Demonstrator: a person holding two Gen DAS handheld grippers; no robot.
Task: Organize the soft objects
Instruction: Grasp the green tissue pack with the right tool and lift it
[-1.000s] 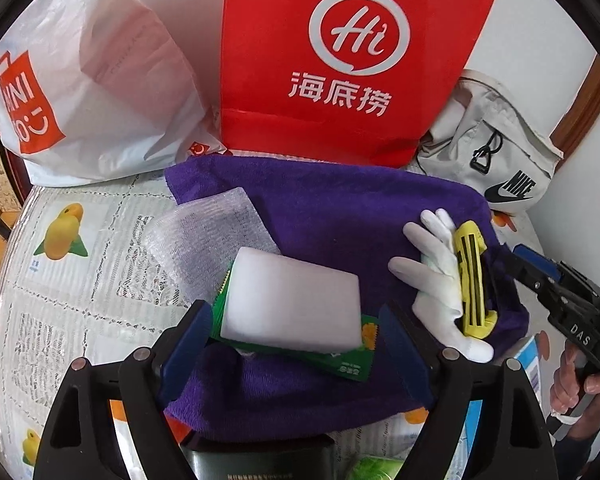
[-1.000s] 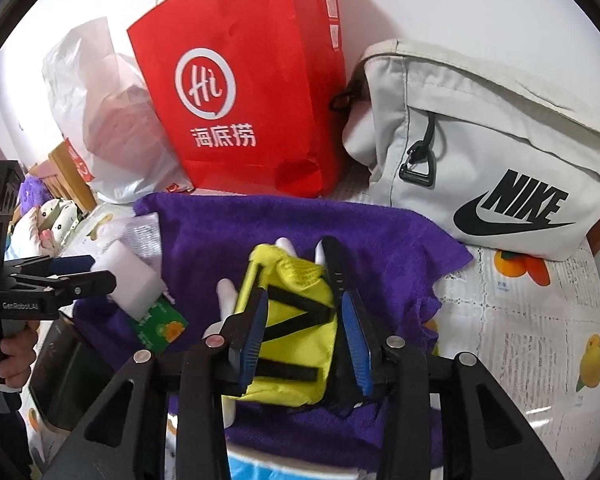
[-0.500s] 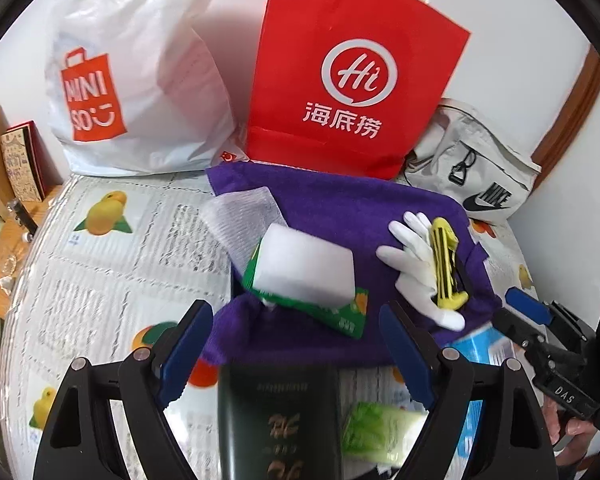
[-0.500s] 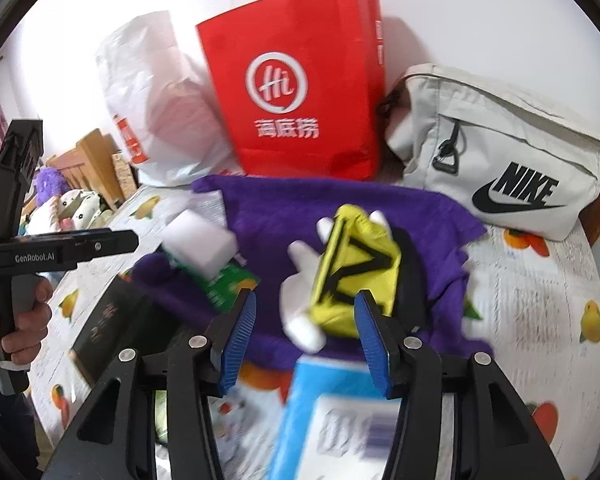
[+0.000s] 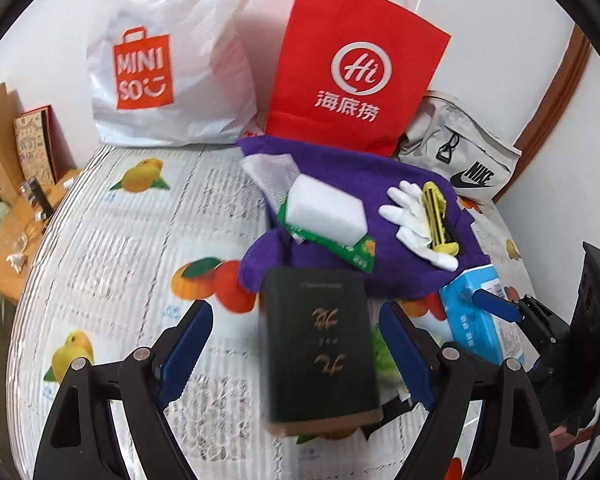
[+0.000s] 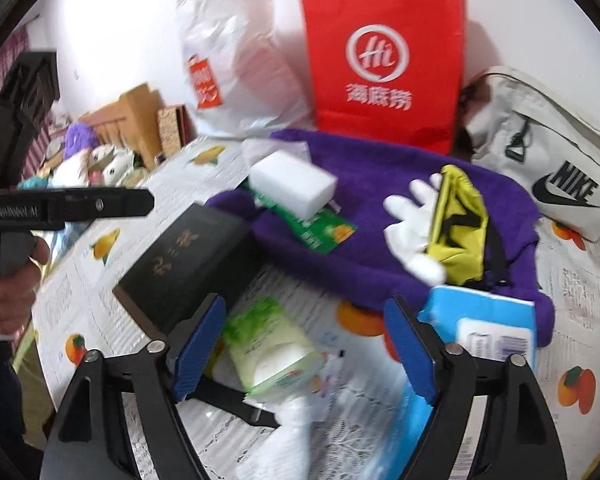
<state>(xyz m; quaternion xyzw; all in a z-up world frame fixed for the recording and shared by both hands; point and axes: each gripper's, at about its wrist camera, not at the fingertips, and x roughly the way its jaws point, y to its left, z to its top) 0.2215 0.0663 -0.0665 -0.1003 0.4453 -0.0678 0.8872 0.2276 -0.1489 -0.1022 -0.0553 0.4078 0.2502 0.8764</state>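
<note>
While both claws hang spread and empty over the table (image 5: 100, 248), the step in hand looks like choosing the next soft item to gather onto the purple towel.

Left wrist view: left claw (image 5: 300, 344) released, holding nothing. Dark green box (image 5: 320, 344) lies between its fingers, apparently untouched; hard item, probably not the target. Purple towel (image 5: 340, 184) ahead of the claw, beyond the box. On the towel: white sponge (image 5: 324, 212) on a green packet (image 5: 340, 248), ahead and centre; white glove (image 5: 416, 216) with yellow pouch (image 5: 440, 216) on it, ahead and right. Blue tissue pack (image 5: 472, 308) just right of the claw, at the towel's near edge. Red bag (image 5: 356, 68), white bag (image 5: 168, 60) and grey bag (image 5: 460, 152) stand far ahead.

Right wrist view: right claw (image 6: 304, 344) also released and empty. Pale green wipes pack (image 6: 268, 348) lies between its fingers, nearer the left one, no contact visible. Blue tissue pack (image 6: 484, 328) beside the right finger, resting partly on the towel (image 6: 380, 248). Glove (image 6: 408, 224) and pouch (image 6: 460, 224) ahead and right; sponge (image 6: 292, 184) ahead and left. Frame is blurred.

Judgement: the wipes pack is best placed for the right claw. Centre it between the fingers, come down square, close gently across its short sides so it doesn't squash or slide out. Keep the left claw off the box and out of the right claw's path.
</note>
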